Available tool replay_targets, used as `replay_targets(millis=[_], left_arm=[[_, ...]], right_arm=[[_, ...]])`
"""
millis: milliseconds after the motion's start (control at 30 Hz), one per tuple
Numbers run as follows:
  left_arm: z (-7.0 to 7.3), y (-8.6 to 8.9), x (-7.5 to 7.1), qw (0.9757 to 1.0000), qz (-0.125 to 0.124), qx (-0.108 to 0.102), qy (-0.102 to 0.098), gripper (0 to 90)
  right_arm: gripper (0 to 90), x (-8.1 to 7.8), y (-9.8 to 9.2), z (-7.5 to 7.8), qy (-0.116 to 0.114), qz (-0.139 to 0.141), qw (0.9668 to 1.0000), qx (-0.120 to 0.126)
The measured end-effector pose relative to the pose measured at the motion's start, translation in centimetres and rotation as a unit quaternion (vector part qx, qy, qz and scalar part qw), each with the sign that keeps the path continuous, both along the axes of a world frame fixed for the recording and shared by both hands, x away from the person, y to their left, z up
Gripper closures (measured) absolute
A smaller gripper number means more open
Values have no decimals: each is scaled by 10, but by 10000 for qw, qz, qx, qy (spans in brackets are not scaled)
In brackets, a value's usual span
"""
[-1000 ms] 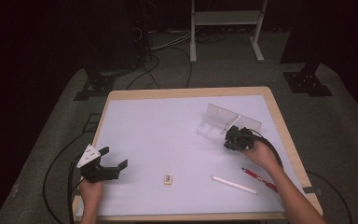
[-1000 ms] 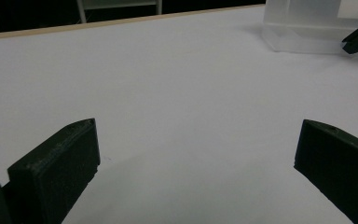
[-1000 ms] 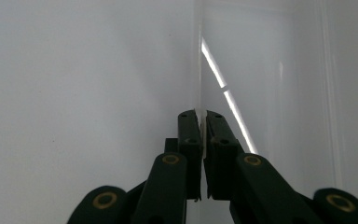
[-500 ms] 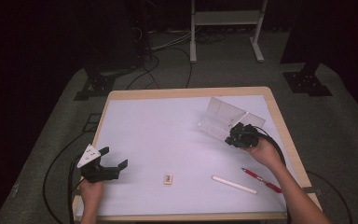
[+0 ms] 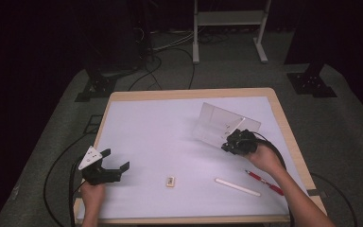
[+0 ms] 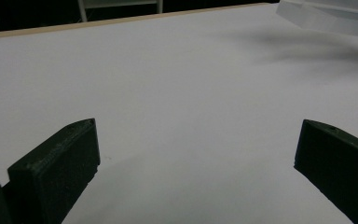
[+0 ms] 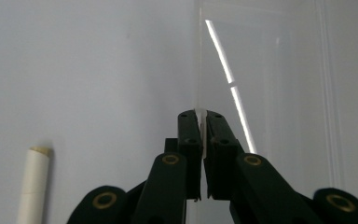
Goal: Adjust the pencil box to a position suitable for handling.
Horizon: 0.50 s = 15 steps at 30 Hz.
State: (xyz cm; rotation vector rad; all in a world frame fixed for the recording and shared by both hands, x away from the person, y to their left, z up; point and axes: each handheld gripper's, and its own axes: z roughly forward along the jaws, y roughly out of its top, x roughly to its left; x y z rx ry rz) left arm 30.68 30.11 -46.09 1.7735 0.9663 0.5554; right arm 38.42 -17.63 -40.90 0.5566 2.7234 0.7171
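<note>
A clear plastic case [image 5: 220,124] stands tilted at the right of the white table top [image 5: 170,137]. My right gripper [image 5: 235,142] is shut on the case's thin clear edge [image 7: 200,122], which is pinched between the two black pads. A white stick [image 7: 227,74] shows through the clear wall. My left gripper [image 5: 116,159] rests at the front left of the table, held by a hand, with its jaws wide apart. Nothing lies between its jaws [image 6: 199,130] except bare table top. The case [image 6: 328,18] also shows far off in the left gripper view.
A small tan eraser [image 5: 170,181] lies near the front middle. A white stick [image 5: 238,187] and a red pen [image 5: 263,182] lie at the front right, near the right forearm. The white stick [image 7: 31,186] lies left of my right gripper. Cables trail over the floor.
My right gripper has risen a little with the clear case's edge, and the clear panel now stands more tilted up. The left gripper has stayed in place.
</note>
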Motion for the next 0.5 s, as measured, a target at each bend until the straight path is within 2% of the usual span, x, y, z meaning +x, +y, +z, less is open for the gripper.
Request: replay_targets(millis=[33,500], left_arm=[[0,0,0,10000,3,1,-1,0],[0,0,0,10000,-14,-12,-2,0]], right_arm=[[856,-3,5,1,-5,113,9999,-23],[855,-18,39,-2,65,640,9979,-62]])
